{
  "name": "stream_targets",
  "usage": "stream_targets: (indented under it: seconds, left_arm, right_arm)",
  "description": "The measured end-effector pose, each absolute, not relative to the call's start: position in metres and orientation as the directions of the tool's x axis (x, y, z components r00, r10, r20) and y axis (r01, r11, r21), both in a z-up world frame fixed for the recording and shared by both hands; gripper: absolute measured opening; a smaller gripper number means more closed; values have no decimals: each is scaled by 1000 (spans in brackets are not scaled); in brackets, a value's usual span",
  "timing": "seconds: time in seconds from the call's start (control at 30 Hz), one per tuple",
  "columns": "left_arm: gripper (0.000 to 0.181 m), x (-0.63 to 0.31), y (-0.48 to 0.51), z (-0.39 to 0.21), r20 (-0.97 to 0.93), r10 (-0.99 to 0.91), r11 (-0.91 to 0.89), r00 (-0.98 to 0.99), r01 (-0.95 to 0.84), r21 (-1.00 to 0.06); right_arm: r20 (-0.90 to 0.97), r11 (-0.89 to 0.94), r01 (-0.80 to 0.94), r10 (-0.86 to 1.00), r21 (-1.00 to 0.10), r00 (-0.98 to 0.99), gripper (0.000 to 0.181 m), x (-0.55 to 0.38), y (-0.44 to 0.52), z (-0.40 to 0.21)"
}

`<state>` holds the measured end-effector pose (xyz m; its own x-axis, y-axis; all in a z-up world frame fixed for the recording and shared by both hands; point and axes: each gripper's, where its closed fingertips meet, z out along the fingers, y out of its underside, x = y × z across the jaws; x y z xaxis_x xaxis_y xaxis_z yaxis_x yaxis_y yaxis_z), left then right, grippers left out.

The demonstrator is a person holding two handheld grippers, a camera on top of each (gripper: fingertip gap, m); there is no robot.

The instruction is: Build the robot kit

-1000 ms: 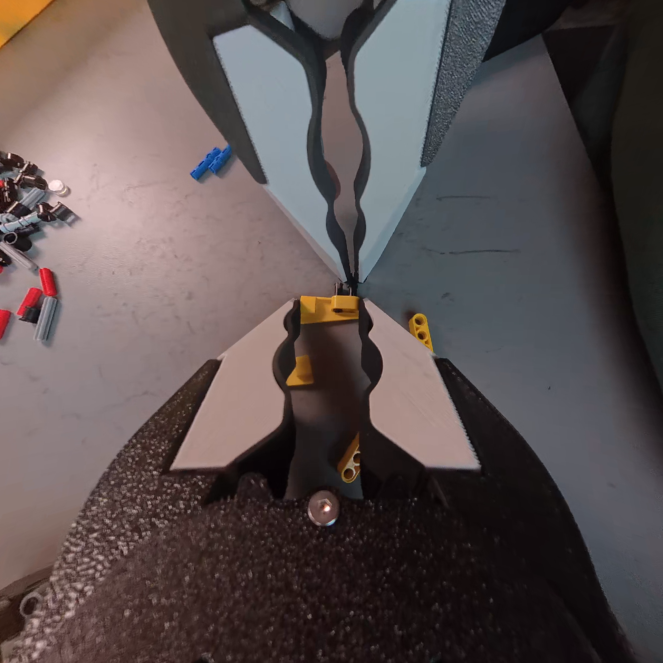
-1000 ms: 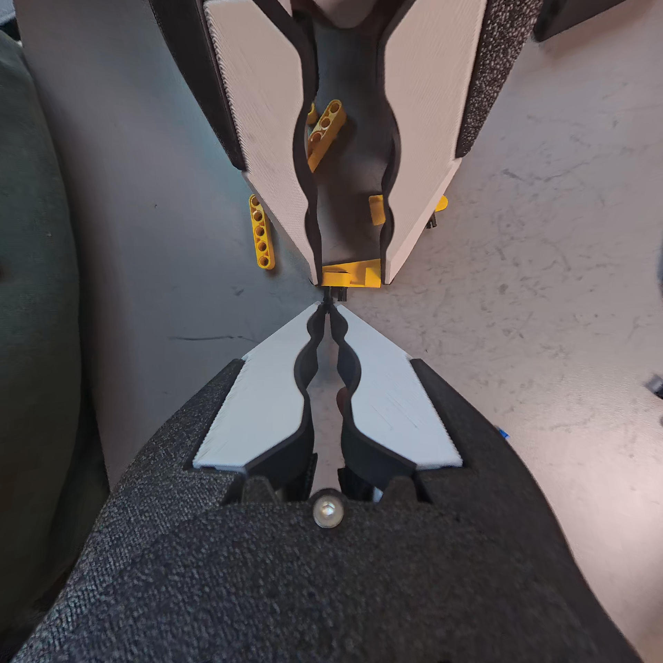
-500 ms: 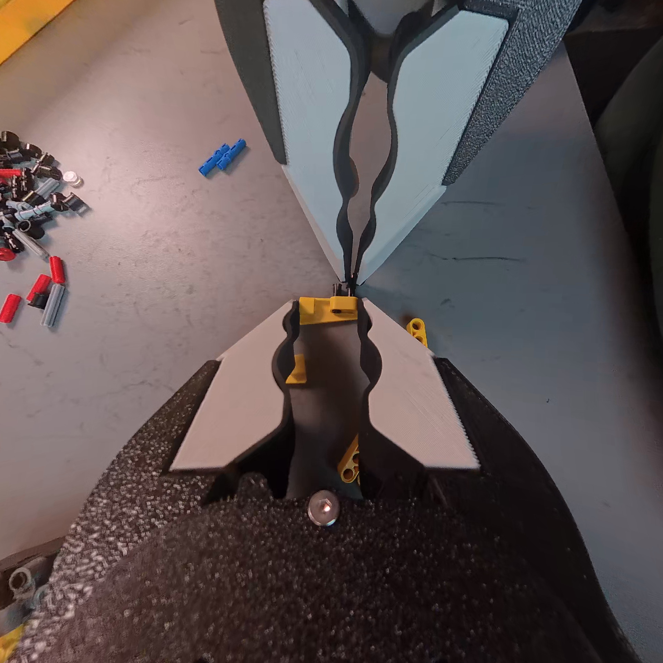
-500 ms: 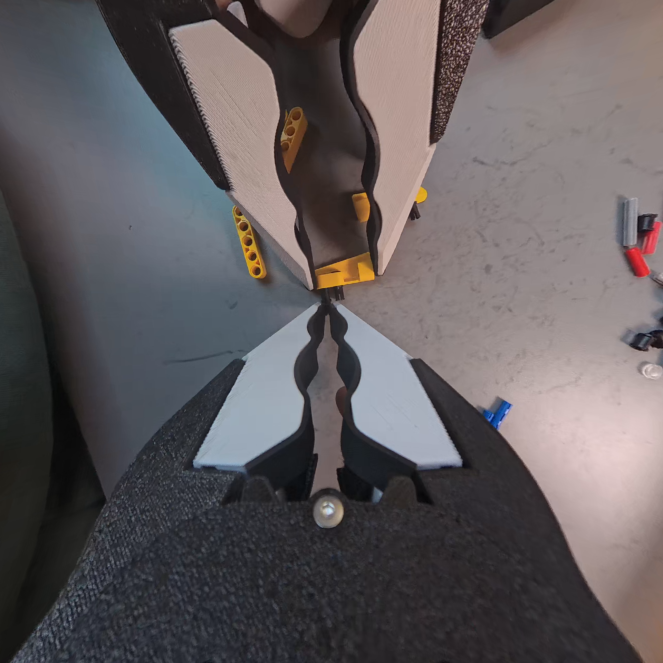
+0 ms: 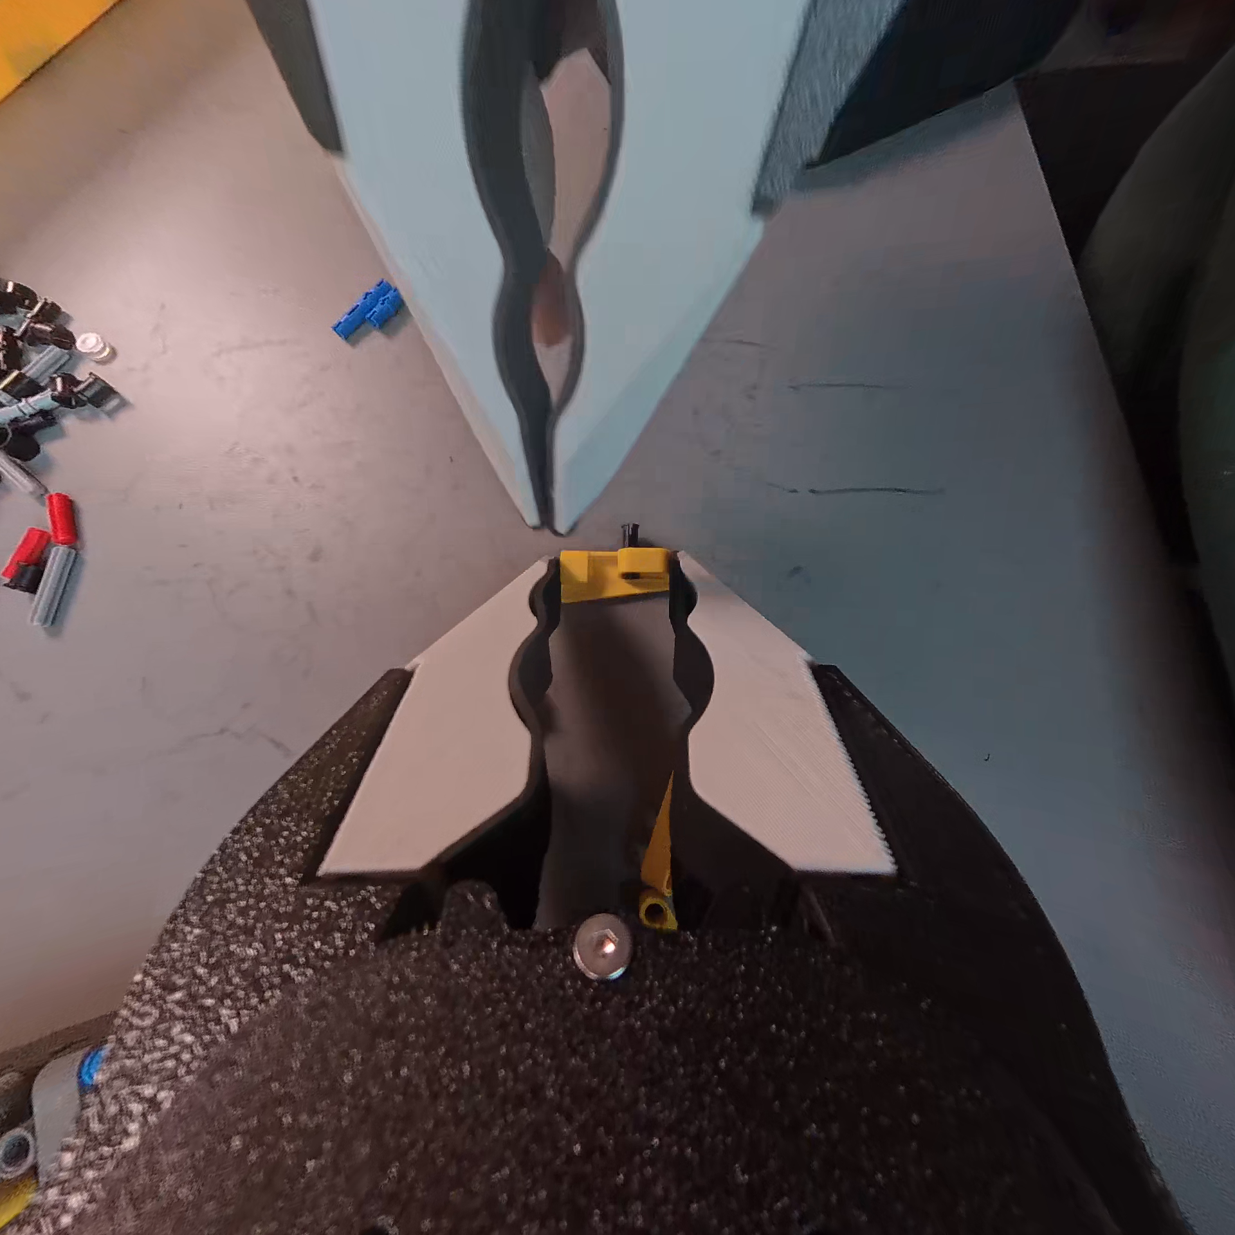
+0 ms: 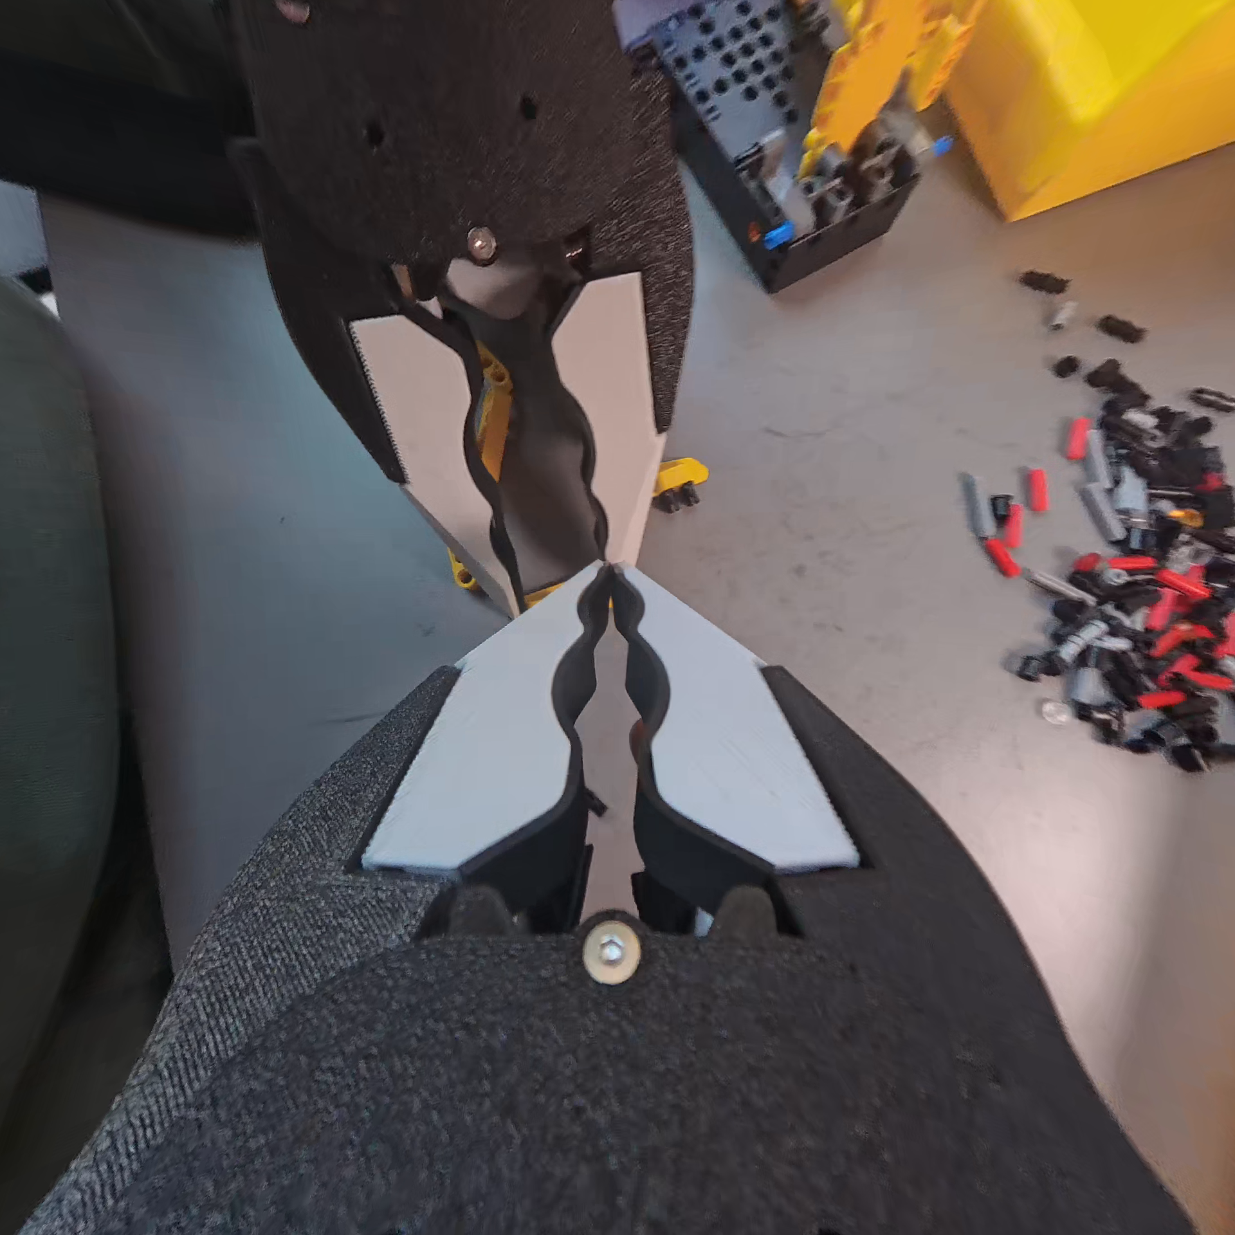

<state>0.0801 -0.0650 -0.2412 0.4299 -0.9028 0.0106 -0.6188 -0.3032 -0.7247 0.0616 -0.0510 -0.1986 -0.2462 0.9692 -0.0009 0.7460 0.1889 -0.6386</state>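
Table [image 5: 200, 601], grey and scuffed, with both claws meeting near one of its edges. Left claw [image 5: 613, 576]: jaws a modest way apart and clamped on a yellow building-set piece [image 5: 595, 583], which spans the gap between the two tips and is held clear of the table. A black pin [image 5: 629, 532] stands out of the far face of that piece. Right claw [image 6: 608, 568]: jaws closed tip to tip, nothing visible between them. It sits just beside the black pin and apart from it, its tips overlapping the left claw's tips in the right wrist view. A yellow holed beam [image 5: 658, 842] lies on the table below the left claw, seen through the jaw gap. Farther in from the edge are two blue pins [image 5: 371, 314], a loose pile of black, red and grey connectors [image 6: 1136, 568], a small yellow part with black pins [image 6: 681, 478], a black tray of parts [image 6: 802, 167] and a yellow box [image 6: 1103, 100].
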Motion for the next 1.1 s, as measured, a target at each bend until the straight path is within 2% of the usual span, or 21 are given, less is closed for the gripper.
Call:
stream_targets:
  seconds: [0.1,0.17,0.37,0.57,0.67,0.8,0.97,1.1]
  left_arm:
    - [31,80,-64,-241,18,-899,-313,437,-613,-725]
    - [31,81,-64,-241,15,-894,-318,447,-611,-725]
    - [32,81,-63,-241,16,-890,-324,455,-607,-725]
    - [32,77,-55,-241,-7,-851,-357,525,-589,-725]
    - [32,71,-50,-241,-13,-828,-378,561,-574,-726]
    - [36,67,-48,-240,11,-816,-404,578,-557,-725]
    - [39,67,-49,-232,14,-821,-389,570,-542,-745]
    - [38,69,-51,-226,-17,-829,-354,559,-549,-757]
  right_arm:
    - [41,152,731,985,-665,-167,15,83,-25,-189]
    - [48,134,735,989,-665,-137,16,104,-17,-191]
    - [72,268,770,958,-579,-279,24,158,-34,-230]
    - [-30,83,850,993,-520,-115,30,155,-38,-240]
    - [-26,-44,848,999,-527,36,22,151,-33,-240]
    - [-5,-90,839,995,-537,104,21,150,-32,-241]
    - [-4,-53,844,998,-533,60,17,144,-31,-241]
    - [-23,-34,852,999,-522,26,5,140,-26,-241]
